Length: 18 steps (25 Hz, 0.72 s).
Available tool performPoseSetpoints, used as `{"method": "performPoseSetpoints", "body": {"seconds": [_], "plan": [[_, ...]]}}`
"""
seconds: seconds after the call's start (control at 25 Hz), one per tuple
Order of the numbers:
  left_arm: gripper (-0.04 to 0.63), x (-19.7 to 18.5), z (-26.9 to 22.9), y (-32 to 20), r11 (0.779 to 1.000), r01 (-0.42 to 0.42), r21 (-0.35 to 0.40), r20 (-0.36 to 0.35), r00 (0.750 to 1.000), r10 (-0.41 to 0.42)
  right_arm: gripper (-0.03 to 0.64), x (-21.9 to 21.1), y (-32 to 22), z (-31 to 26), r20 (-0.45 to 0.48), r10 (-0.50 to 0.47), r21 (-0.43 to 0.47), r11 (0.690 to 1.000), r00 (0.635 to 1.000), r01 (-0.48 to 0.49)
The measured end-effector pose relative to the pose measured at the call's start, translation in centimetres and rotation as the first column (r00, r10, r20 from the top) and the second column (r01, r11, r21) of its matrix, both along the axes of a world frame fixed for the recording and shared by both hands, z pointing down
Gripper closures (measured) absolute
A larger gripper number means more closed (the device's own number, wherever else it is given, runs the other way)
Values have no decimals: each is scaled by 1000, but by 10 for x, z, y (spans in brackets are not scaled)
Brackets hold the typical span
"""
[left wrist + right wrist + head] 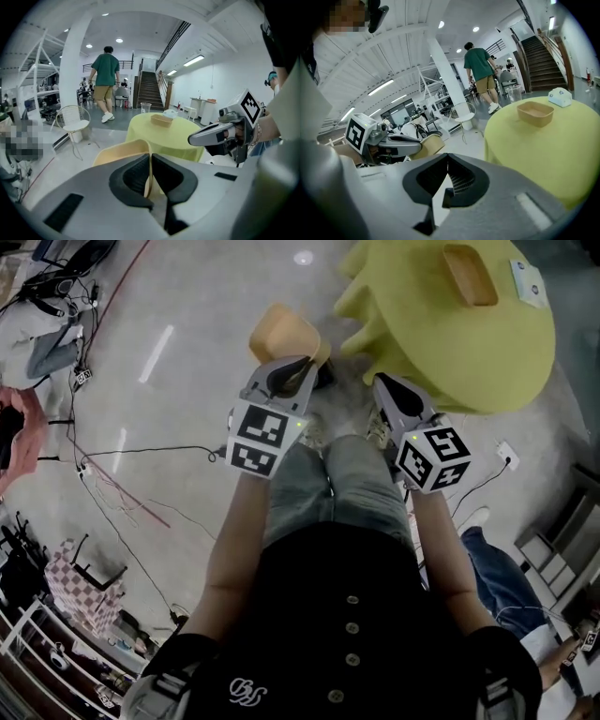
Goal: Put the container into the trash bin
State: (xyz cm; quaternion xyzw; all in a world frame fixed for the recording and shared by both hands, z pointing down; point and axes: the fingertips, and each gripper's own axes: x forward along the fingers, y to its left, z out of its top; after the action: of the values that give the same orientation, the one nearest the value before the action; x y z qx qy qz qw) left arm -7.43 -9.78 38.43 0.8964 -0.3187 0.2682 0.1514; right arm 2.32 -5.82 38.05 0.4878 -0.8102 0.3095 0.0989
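Our left gripper (298,367) pinches the container (281,334) by its wall, over the floor (187,409) near the table (487,352). The jaws of our right gripper (384,382) are pressed together and look empty.

A round tabletop (469,352) wears a yellow cloth. On it sit 1 brown tray (471,275) and 1 small white and blue box (527,279), well apart from each other. Thin black and red wires (112,479) run over the shiny grey floor (187,381). Farther off, a person in a green shirt (106,75) walks away, next to a big white post (75,70). A white wire chair (75,123) stands near the post. Dark stairs (150,89) go up at the back.
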Motion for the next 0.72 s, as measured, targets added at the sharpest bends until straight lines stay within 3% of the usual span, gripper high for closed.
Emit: {"method": "performPoseSetpoints", "body": {"seconds": [0.24,0.72], "plan": [[568,-22,18,4,992,110,-63,-44,993,-113,611,-17,-2,11,1,-62,-33,997,998,62],[568,-48,50,-4,961,226,-160,-90,966,-242,611,-36,-19,39,-6,-140,-91,986,990,139]]}}
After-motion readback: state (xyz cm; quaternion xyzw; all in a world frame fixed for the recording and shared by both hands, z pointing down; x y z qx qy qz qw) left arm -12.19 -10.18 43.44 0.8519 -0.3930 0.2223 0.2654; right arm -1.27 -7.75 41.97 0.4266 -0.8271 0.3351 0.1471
